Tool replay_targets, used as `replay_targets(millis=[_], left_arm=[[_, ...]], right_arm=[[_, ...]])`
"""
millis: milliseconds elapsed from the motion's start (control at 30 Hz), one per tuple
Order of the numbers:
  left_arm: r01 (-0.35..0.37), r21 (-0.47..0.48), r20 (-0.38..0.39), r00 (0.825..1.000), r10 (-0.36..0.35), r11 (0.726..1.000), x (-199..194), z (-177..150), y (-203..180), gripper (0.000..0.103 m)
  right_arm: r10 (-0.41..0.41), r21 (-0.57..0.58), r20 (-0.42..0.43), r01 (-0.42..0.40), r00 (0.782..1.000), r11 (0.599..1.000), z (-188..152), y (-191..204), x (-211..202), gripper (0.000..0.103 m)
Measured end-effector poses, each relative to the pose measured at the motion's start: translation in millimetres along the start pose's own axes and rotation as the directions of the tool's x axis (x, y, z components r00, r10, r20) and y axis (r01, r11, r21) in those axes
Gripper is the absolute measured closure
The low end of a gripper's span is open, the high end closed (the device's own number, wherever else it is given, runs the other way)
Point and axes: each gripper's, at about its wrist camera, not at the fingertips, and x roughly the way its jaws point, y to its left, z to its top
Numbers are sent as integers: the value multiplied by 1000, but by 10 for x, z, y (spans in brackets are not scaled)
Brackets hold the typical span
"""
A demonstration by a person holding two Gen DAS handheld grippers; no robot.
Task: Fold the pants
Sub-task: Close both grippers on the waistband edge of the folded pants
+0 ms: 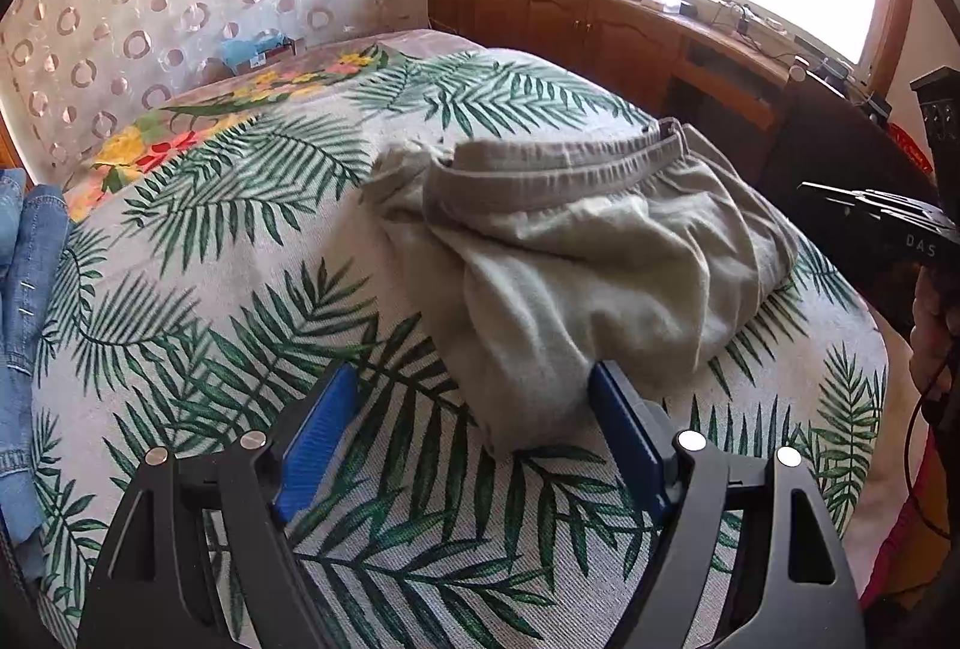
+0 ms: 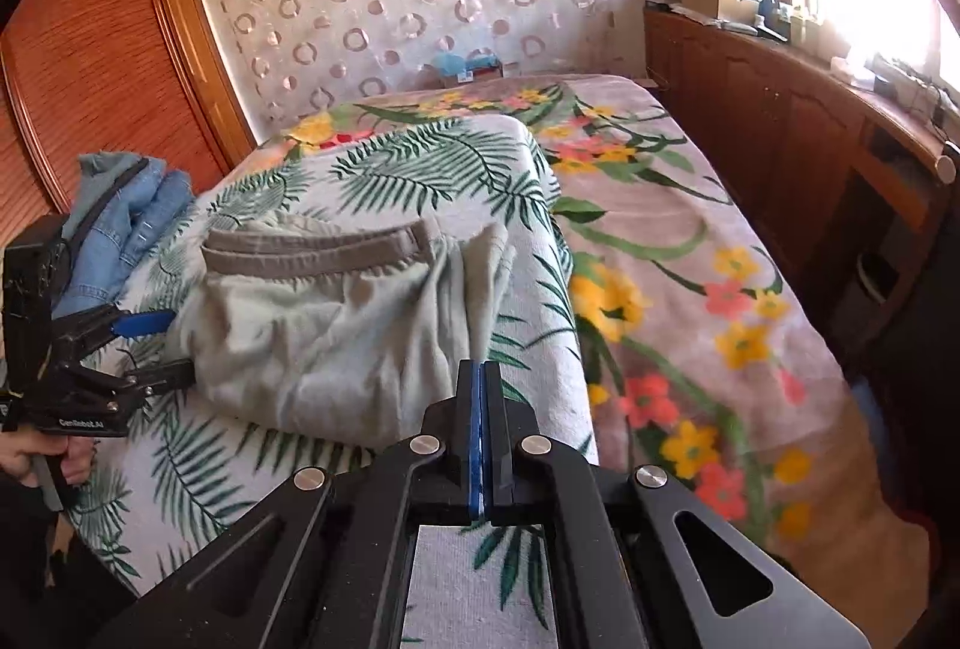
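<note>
- A bed [image 1: 708,67] fills both views, covered by a flowered blanket [image 2: 690,253] with a palm-leaf cloth [image 1: 240,259] laid over its near part.
- Wooden cabinets [image 1: 570,13] run along the window wall beside the bed.
- Grey-green pants [image 1: 588,259] lie bunched in a rough fold on the palm-leaf cloth, near its right edge. In the left wrist view their long axis runs from the near fold, between the left fingers, away toward the window side; the darker waistband [image 1: 564,163] is at the far end, lying crosswise.
- Blue jeans [image 2: 120,223] lie heaped at the left edge of the cloth, apart from the pants.
- The left gripper [image 1: 480,397] hovers at the near end of the pants, jaws spread wide, holding nothing.
- The right gripper [image 2: 480,379] sits just beside the pants, jaws pressed together with nothing between them.
</note>
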Motion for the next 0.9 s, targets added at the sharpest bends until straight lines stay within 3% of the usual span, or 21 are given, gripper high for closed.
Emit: replay_targets(millis=[200, 300, 333, 500, 700, 767, 900], left_arm=[[1, -21, 41, 999, 0, 1000, -92, 187, 102, 22], [17, -22, 46, 999, -16, 1000, -82, 283, 142, 22], [20, -20, 45, 999, -19, 1000, -70, 306, 143, 22], [18, 17, 41, 999, -18, 1000, 39, 429, 118, 31], [54, 54, 27, 998, -56, 997, 140, 549, 110, 58], [62, 67, 25, 998, -63, 996, 154, 578, 101, 58], [91, 85, 11, 996, -92, 992, 200, 632, 104, 58]], right_arm=[[13, -67, 28, -11, 1000, 998, 180, 113, 150, 92], [18, -96, 37, -14, 999, 995, 282, 154, 267, 61], [29, -101, 38, -25, 999, 995, 316, 164, 316, 60], [60, -148, -2, -60, 998, 987, 396, 166, 606, 60], [89, -187, -85, -103, 992, 977, 428, 76, 861, 60], [103, -185, -98, -120, 990, 975, 465, 44, 901, 60], [116, -172, -105, -133, 988, 976, 527, 1, 935, 73]])
